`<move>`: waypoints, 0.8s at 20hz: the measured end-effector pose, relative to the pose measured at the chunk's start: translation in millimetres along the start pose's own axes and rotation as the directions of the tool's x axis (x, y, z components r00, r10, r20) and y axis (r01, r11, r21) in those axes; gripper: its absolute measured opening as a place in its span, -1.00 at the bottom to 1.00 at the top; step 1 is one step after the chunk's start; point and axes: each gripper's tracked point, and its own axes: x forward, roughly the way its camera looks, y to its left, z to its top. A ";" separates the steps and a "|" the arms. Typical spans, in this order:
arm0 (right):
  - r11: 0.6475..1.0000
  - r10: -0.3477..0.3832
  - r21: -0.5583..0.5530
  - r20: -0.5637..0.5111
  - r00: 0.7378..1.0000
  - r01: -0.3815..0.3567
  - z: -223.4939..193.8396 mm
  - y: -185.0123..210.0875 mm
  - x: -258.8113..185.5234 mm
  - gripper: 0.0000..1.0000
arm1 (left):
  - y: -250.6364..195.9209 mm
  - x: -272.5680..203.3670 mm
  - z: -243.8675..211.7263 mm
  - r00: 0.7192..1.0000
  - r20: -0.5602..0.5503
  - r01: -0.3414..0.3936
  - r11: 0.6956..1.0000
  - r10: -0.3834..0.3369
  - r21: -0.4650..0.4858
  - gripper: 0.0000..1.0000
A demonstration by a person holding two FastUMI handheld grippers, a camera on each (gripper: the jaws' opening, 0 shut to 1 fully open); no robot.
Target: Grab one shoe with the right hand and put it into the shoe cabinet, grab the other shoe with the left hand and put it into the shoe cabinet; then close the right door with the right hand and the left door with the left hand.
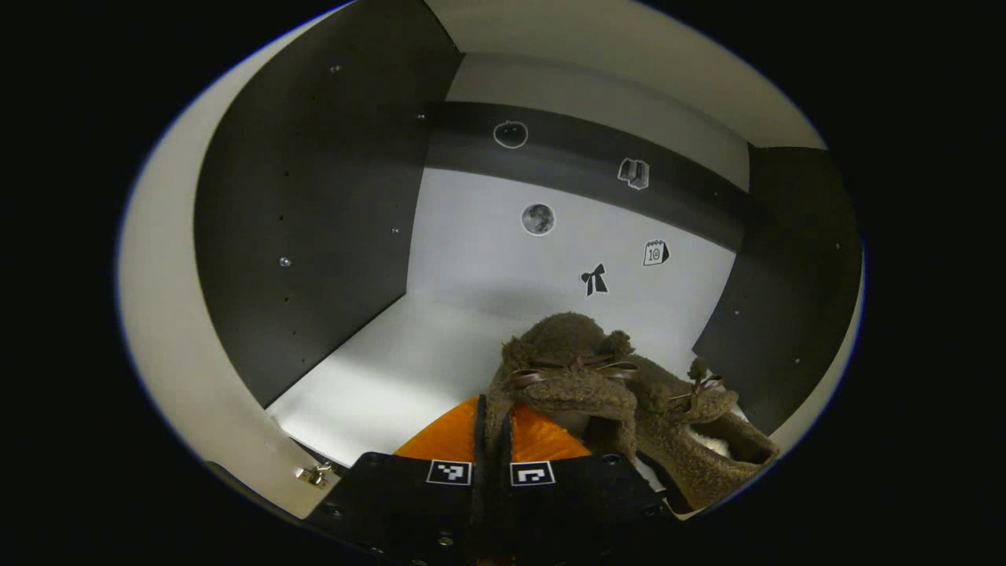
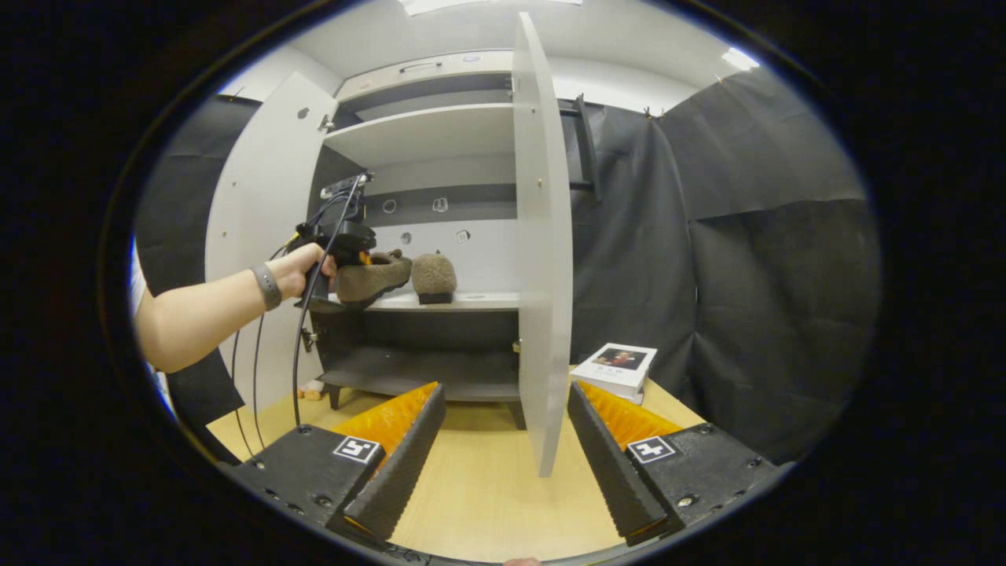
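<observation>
Left gripper (image 1: 493,440) pinches the fuzzy brown shoe (image 1: 562,377) at the cabinet shelf (image 1: 409,354), beside the placed shoe (image 2: 434,277); set it flat before releasing; right gripper (image 2: 503,440) spread, waiting.

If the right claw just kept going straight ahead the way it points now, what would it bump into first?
Most likely the open right door, whose edge stands nearly dead ahead of the open right claw. Depth is hard to judge, so it might slip just past the edge toward the cabinet behind it.

left claw (image 1: 493,460) clamped, right claw (image 2: 503,464) agape
</observation>
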 end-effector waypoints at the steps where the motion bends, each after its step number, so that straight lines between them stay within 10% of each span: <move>1: 1.000 -0.001 0.005 -0.002 1.000 0.001 -0.6 -0.8 1.0 0.99 | -1.3 2.1 0.7 1.000 -0.013 -0.005 1.000 0.005 0.013 -0.92; 7: 1.000 0.004 0.026 -0.007 1.000 -0.004 -3.3 -0.9 3.0 0.99 | 9.1 4.0 0.8 0.997 -0.051 -0.059 0.995 0.063 0.076 -0.60; 10: 1.000 0.003 0.030 -0.005 1.000 -0.003 -3.4 -1.2 4.2 0.99 | 21.7 2.0 5.2 0.994 -0.039 -0.096 0.991 0.100 0.094 -0.12; 11: 0.999 0.005 0.033 -0.006 1.000 -0.005 -3.7 -0.5 4.7 0.99 | 24.5 -2.7 6.0 0.994 -0.038 -0.100 0.991 0.104 0.092 0.62; 16: 0.999 0.019 0.039 -0.006 1.000 -0.019 -4.1 0.1 4.5 0.99 | 17.9 -29.0 20.8 0.999 0.030 -0.043 0.998 0.042 0.041 0.91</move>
